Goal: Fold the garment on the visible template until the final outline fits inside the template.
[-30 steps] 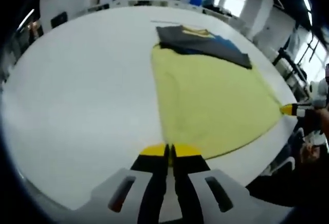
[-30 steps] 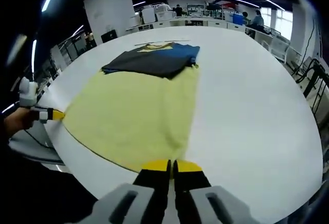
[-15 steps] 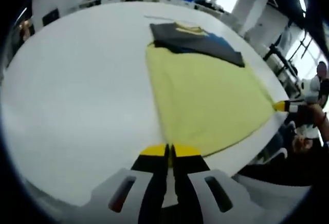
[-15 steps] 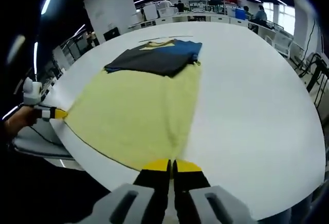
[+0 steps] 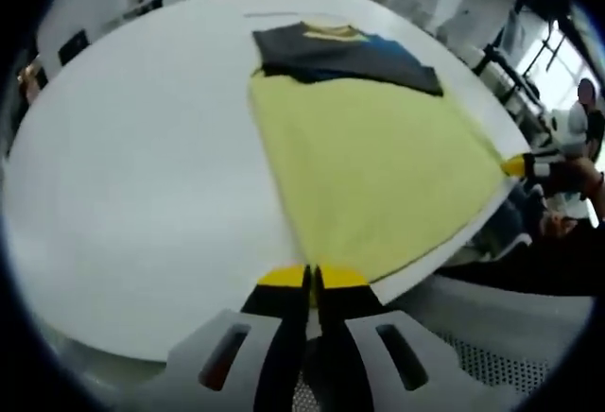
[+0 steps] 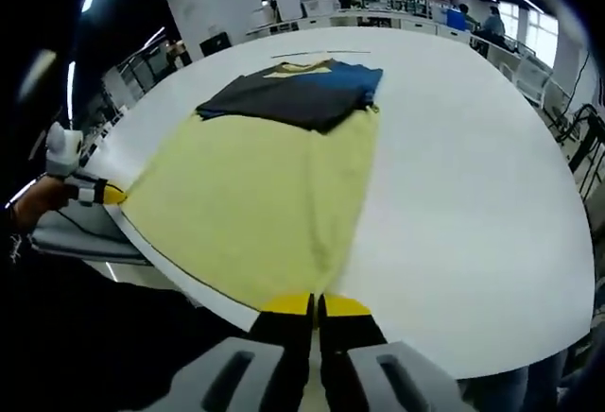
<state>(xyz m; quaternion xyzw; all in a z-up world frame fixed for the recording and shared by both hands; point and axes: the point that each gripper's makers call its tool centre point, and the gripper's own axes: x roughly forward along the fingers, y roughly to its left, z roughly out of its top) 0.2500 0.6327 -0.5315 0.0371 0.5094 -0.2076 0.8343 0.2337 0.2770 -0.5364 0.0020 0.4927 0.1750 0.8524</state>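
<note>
risk: both grippers hold the near hem right at the surface's edge, so the corners could slip out if the cloth drags or one side lifts faster, and the fold would land crooked, probably outside the template
left gripper (image 5: 313, 278): fingers shut tight on one near corner of the yellow garment (image 5: 373, 171)
right gripper (image 6: 318, 304): same deal, fingers pinched closed on the other near corner; it also pokes into the left gripper view
garment vs fingers: hem sits right at the fingertips (image 6: 293, 304), the rest runs away flat over the white surface (image 6: 473, 176)
far end: a dark folded shirt (image 6: 293, 95) lies on the garment's far edge
template: can't really make one out
</note>
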